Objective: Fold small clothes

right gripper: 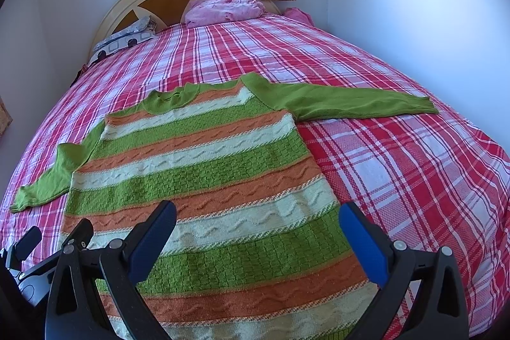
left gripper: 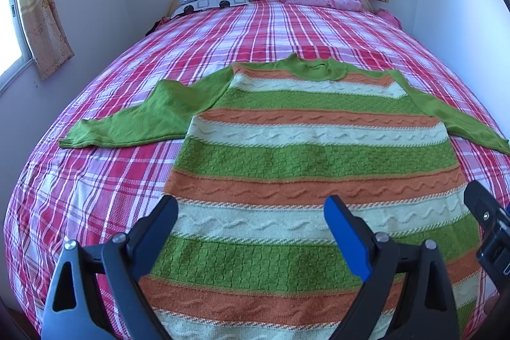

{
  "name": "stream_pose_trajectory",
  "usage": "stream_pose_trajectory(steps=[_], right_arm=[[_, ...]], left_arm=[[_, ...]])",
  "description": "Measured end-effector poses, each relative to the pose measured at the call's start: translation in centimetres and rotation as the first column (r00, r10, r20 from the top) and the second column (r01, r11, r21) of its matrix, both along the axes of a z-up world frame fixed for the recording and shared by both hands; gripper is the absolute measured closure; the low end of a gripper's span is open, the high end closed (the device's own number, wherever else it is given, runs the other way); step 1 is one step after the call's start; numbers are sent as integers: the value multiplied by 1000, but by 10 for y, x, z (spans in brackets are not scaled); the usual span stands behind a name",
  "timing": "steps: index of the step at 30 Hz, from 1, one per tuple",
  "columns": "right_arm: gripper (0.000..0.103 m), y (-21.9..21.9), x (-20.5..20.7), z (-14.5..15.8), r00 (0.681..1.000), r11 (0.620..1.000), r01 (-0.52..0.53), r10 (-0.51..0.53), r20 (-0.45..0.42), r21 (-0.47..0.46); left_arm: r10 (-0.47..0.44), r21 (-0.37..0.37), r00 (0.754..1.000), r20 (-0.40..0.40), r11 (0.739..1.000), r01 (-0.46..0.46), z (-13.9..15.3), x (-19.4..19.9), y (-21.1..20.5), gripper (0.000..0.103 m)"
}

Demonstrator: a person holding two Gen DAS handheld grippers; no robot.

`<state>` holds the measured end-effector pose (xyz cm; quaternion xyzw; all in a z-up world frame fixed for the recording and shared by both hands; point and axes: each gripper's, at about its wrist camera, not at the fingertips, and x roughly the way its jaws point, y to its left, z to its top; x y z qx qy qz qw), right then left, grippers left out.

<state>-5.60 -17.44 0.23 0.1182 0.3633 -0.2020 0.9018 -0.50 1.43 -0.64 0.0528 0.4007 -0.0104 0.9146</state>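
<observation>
The lower hem of the striped sweater (left gripper: 287,155) is running off the bottom edge of the left wrist view, behind the left tongs (left gripper: 251,212). Its right sleeve cuff (left gripper: 500,147) is being cut by the right edge there. In the right wrist view the hem is likewise lying hidden behind the right tongs (right gripper: 258,220). The left tongs (right gripper: 57,236) are showing only in part at the lower left corner, their gap being too obscured to judge. A dark item (left gripper: 156,26) is lying beside the patterned pillow (left gripper: 213,0), too small to identify. A pink cloth (left gripper: 390,16) is disappearing behind the bed's (left gripper: 95,180) far corner.
</observation>
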Motion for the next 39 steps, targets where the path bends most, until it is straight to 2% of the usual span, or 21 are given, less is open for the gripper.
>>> stream_pose_trajectory(steps=[24, 29, 32, 34, 38, 39], right_arm=[[1, -3, 9, -7, 999, 1000, -16, 16, -30, -8], [1, -19, 12, -7, 1000, 1000, -1, 1, -25, 8], [1, -50, 16, -6, 1000, 999, 23, -23, -5, 34], [1, -87, 17, -8, 997, 995, 79, -80, 13, 66], [2, -191, 18, -19, 968, 962, 247, -252, 25, 113], [6, -220, 17, -23, 954, 945, 294, -300, 24, 141]], left_arm=[[-1, 7, 1000, -26, 1000, 1, -8, 8, -3, 8], [-18, 11, 1000, -20, 1000, 19, -10, 20, -1, 8], [-23, 9, 1000, -10, 1000, 23, -13, 34, 7, 7], [5, 9, 1000, -6, 1000, -5, -16, 44, 15, 7], [67, -9, 998, -6, 998, -67, -29, 66, 35, 7], [79, -11, 997, -6, 997, -80, -33, 70, 38, 7]])
